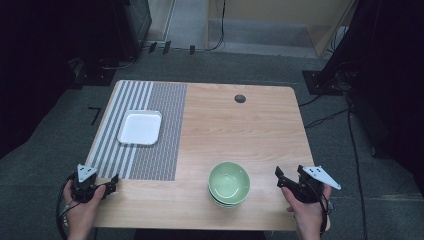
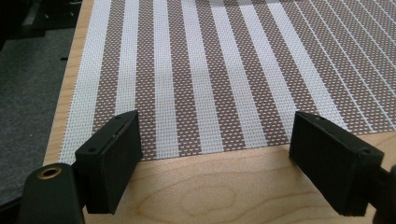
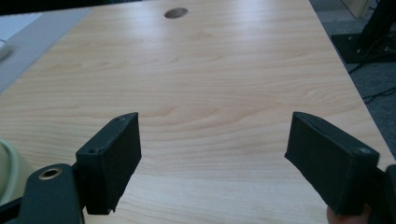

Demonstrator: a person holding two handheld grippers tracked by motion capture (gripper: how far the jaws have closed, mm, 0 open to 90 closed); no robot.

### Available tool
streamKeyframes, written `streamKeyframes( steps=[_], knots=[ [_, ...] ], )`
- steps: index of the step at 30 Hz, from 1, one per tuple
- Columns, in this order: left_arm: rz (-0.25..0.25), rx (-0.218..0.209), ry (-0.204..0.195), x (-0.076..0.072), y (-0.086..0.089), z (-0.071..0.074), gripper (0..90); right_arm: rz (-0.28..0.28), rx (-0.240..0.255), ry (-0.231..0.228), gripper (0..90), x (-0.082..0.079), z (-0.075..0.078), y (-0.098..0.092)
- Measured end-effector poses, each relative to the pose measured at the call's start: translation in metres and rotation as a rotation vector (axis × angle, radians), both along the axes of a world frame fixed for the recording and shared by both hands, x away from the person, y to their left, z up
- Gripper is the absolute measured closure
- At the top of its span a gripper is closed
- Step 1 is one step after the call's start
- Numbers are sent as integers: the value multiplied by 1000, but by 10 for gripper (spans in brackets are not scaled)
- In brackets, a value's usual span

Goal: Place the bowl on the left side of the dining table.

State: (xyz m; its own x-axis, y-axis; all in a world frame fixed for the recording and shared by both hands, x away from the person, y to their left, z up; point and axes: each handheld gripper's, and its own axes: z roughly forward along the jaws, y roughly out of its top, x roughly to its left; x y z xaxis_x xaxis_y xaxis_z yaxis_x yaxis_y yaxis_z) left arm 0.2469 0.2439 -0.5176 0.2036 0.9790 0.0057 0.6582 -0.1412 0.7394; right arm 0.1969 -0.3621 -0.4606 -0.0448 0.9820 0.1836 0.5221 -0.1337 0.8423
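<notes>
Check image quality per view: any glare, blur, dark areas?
High view: table evenly lit, surroundings nearly black, green bowls cast little shadow. Left gripper view: striped mat sharp, near fingers slightly soft. Right gripper view: broad glare sheen on the far wood around the hole, fingers soft.

Worktop [image 1: 240, 130]: pale wood, smooth, satin sheen, visible grain. Mat [image 2: 224, 70]: coarse woven mesh, brown and white stripes, matt. Tray [image 1: 140, 127]: white, smooth, looks plastic. Bowls [image 1: 229, 183]: pale green, glossy, smooth. Fingers [image 3: 109, 161]: black, matt, slightly rough faces, likely rubber or foam pads. Floor [image 1: 45, 165]: grey carpet, rough and matt.
</notes>
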Motion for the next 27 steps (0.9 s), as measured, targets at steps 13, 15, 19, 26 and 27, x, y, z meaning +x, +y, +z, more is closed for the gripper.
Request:
streamKeyframes(
  steps=[13,15,19,26,27],
  knots=[
    [0,0,0,0,0,0,163,86,-7,-28,283,-6,20,40],
    [0,0,0,0,0,0,163,97,-3,-39,303,-6,21,44],
    [7,0,0,0,-1,0,164,126,4,-57,324,-8,24,54],
    [9,-1,-1,0,-1,0,164,183,26,-75,394,-10,29,68],
    [9,-1,-1,0,-1,0,164,187,27,-79,409,-10,29,71]
  ],
)
